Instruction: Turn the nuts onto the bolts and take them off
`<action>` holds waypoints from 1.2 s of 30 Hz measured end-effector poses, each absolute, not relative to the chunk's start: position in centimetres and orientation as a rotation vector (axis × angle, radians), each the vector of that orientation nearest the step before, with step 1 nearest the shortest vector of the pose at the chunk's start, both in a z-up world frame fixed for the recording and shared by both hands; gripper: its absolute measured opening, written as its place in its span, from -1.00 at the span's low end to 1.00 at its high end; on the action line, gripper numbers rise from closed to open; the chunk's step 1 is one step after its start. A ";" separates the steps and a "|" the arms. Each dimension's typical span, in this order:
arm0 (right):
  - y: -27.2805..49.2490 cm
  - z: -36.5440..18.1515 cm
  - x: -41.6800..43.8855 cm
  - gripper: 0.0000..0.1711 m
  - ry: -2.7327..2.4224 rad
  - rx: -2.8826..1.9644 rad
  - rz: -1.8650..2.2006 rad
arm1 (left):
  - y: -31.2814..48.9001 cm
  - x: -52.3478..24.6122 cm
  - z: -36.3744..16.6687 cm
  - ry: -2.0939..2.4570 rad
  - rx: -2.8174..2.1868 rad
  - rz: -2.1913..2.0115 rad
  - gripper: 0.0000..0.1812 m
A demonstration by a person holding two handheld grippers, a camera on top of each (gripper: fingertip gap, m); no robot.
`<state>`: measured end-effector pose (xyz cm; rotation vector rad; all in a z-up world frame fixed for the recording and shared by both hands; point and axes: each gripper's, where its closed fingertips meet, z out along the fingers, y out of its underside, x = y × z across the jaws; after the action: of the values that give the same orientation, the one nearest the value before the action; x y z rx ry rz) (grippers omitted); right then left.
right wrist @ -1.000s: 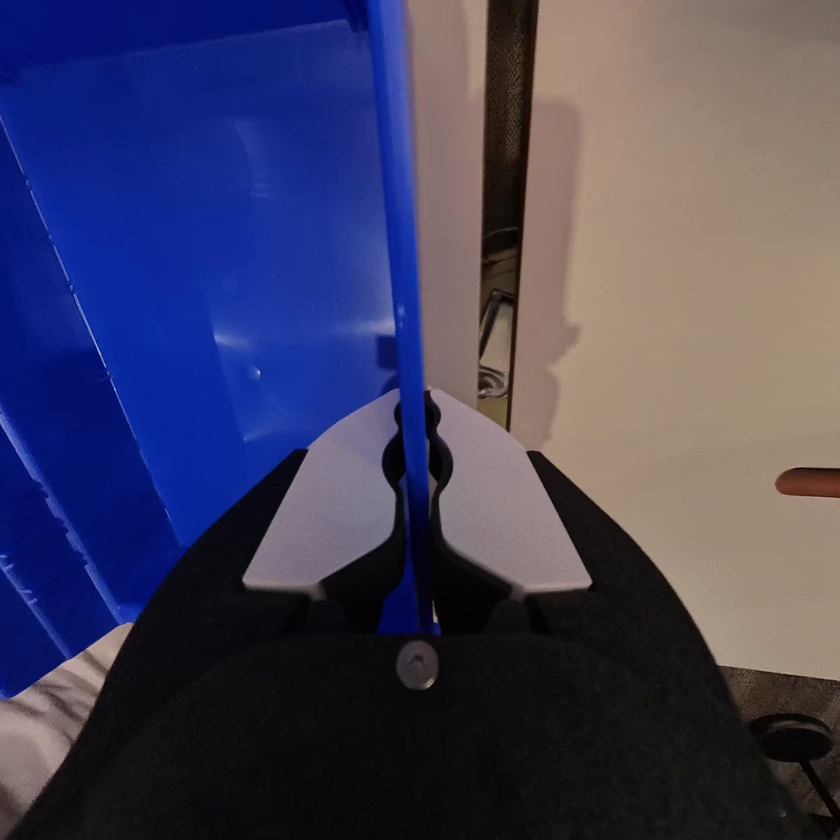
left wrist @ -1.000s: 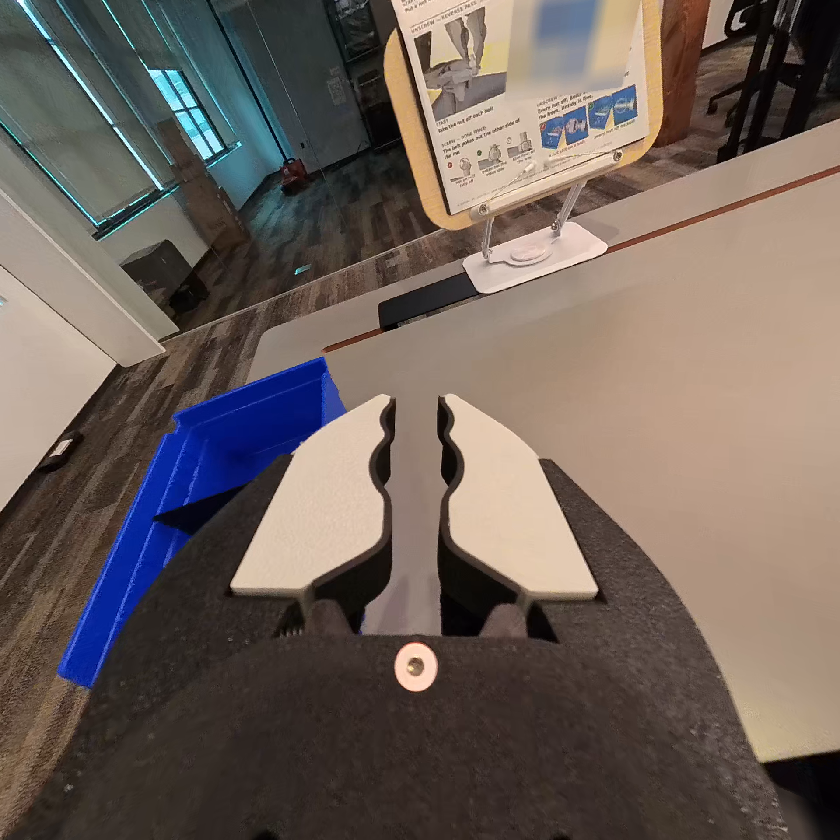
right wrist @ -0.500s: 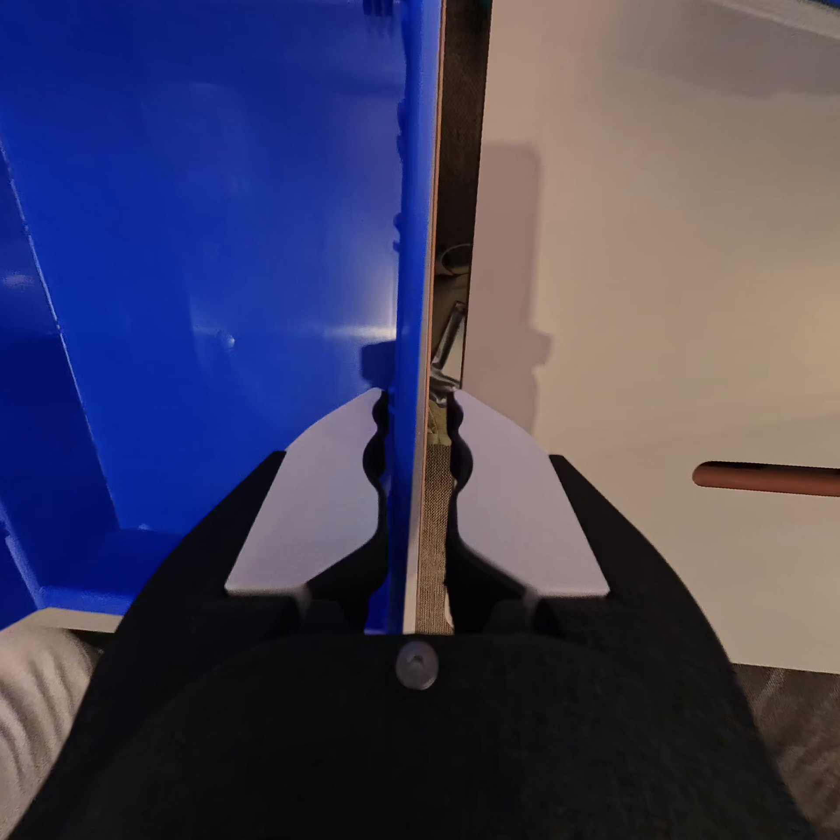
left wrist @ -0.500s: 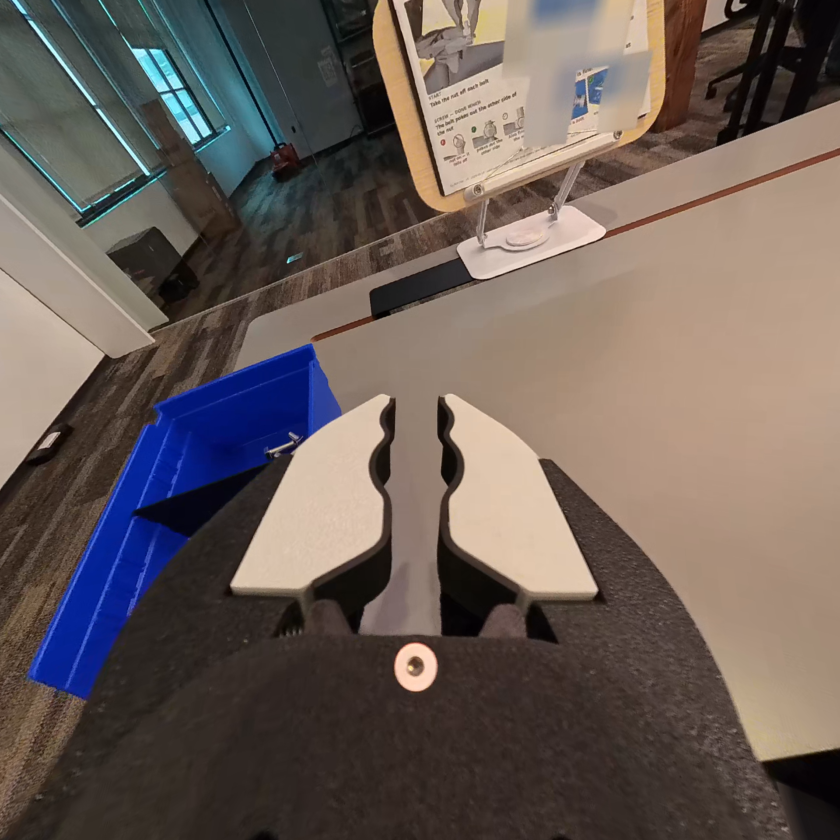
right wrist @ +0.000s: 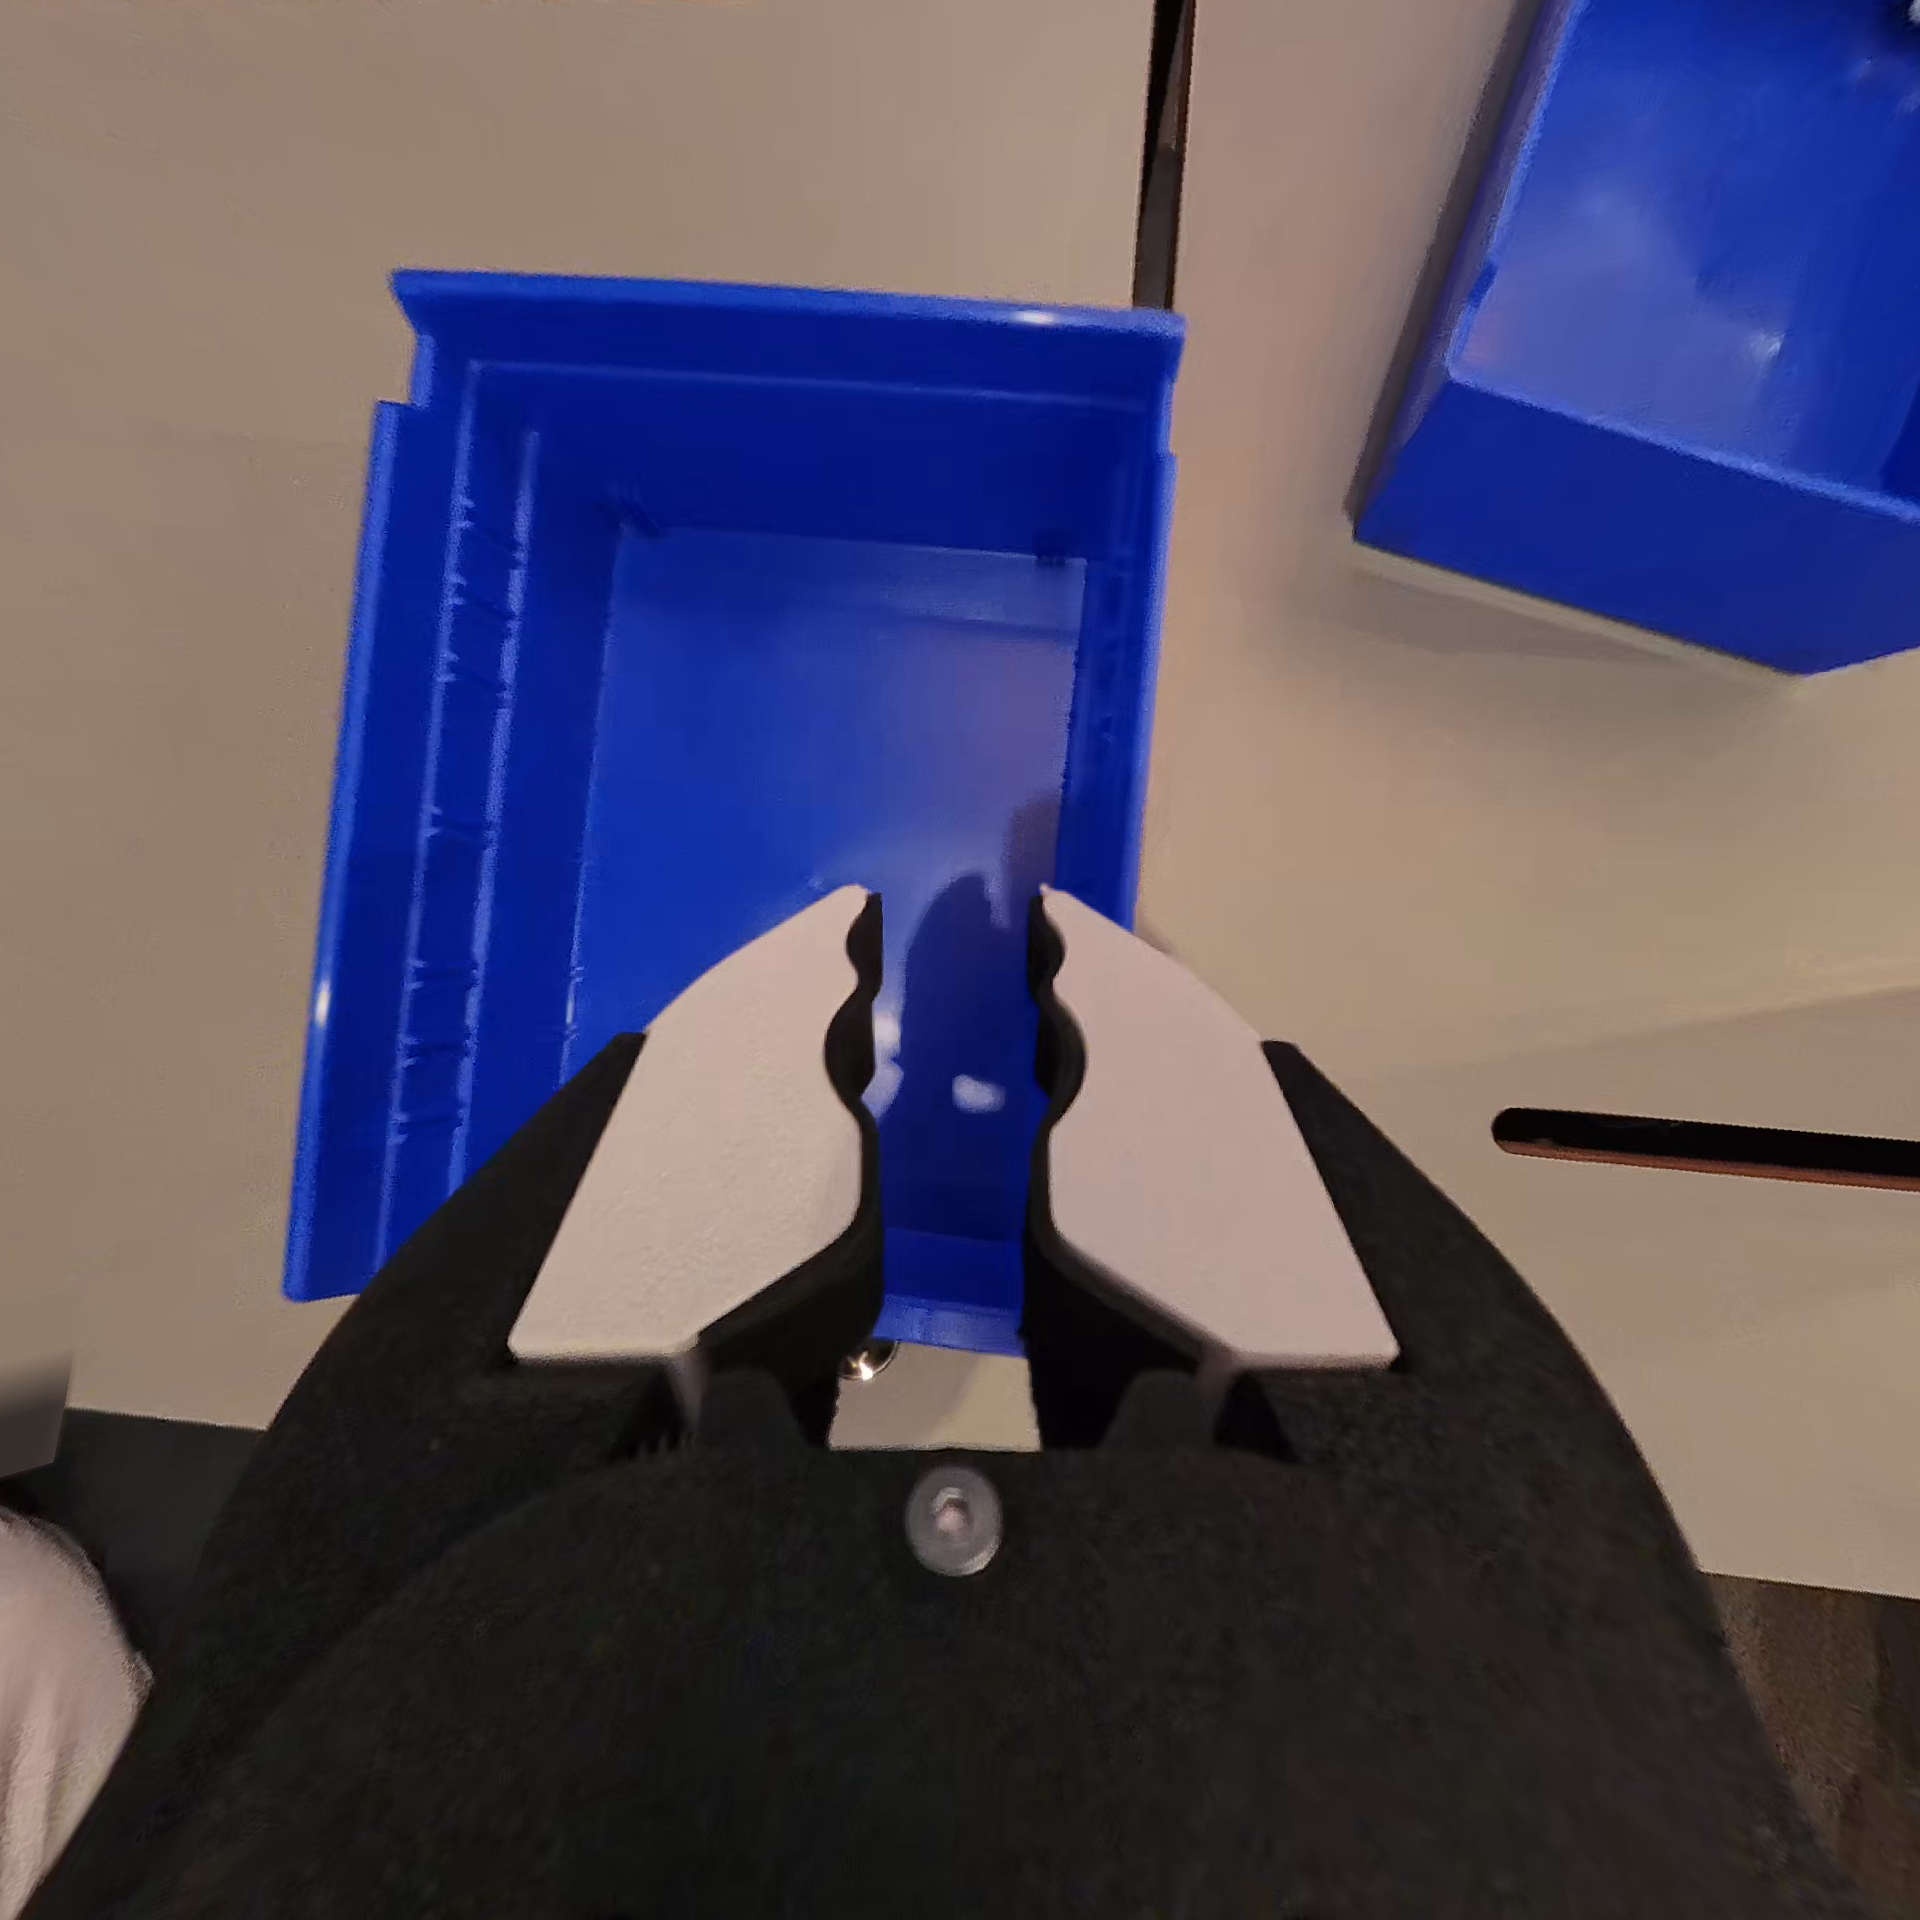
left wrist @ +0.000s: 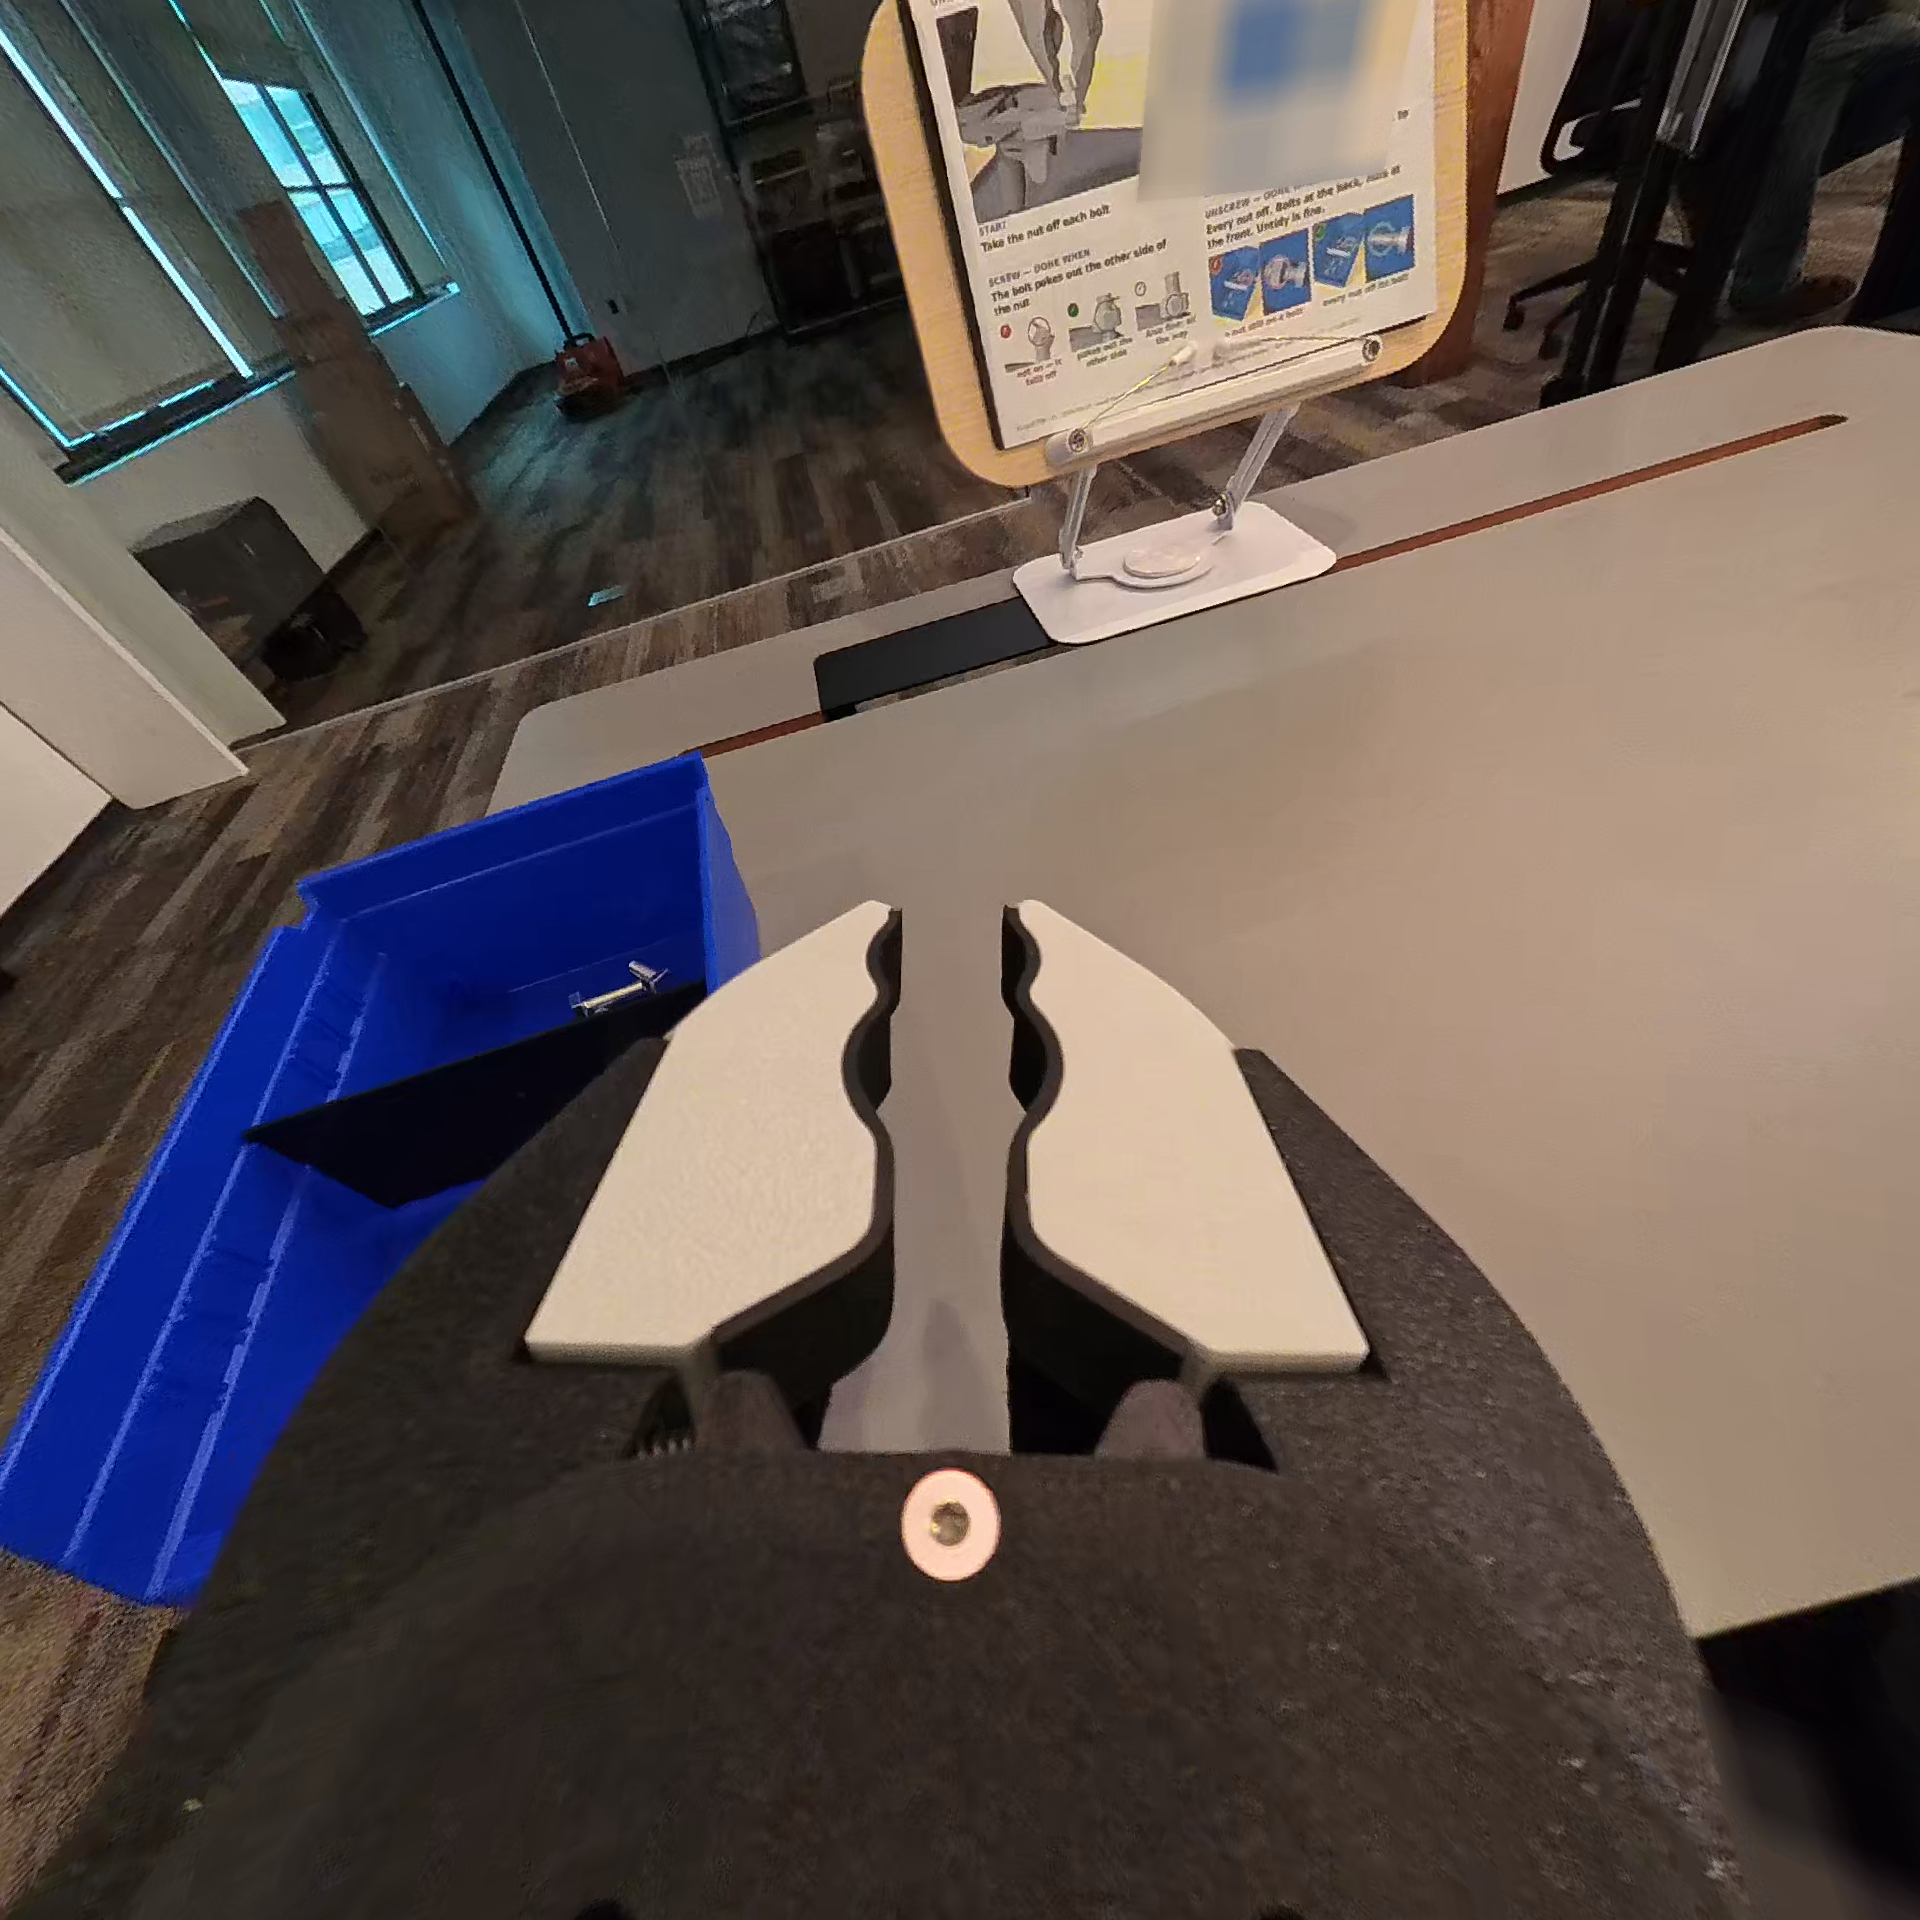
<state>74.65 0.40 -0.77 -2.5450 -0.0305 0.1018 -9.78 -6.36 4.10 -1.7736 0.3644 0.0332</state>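
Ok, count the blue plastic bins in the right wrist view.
2: one blue bin below the right gripper; another blue bin at upper right, partly out of frame. Others may be hidden.

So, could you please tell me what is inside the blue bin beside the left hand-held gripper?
One small metal bolt lies in the blue bin, behind a black divider. The left hand-held gripper covers the bin's near right part.

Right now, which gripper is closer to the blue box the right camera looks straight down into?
Right. The right gripper hovers open directly over that blue box. The left gripper points across the table, beside a different blue bin.
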 end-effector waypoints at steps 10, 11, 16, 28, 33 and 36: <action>-2.4 -7.0 78.0 -0.71 -0.066 -2.752 -0.315 | -9.3 -12.8 3.0 0.349 -1.813 0.038 -0.80; -2.3 -8.0 77.8 -0.71 -0.054 -2.762 -0.260 | -9.5 -13.0 3.1 0.344 -1.818 0.043 -0.80; -2.3 -11.3 78.5 -0.74 -0.030 -2.827 -0.186 | -9.8 -12.7 4.3 0.317 -1.792 0.050 -0.80; -2.5 -11.3 76.5 -0.92 -0.001 -2.781 0.145 | -8.2 -9.1 4.5 0.389 -1.785 0.023 -0.80; -2.4 -11.4 76.0 -0.92 -0.021 -2.781 0.153 | -8.2 -9.1 4.3 0.388 -1.788 0.012 -0.81; -2.2 -11.4 75.8 -0.92 -0.045 -2.783 0.145 | -8.4 -9.4 4.3 0.379 -1.789 0.014 -0.80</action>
<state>75.79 -2.19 -11.38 -2.7835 -0.0450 0.1451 -9.36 -8.37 4.26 -1.7890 0.3787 0.0143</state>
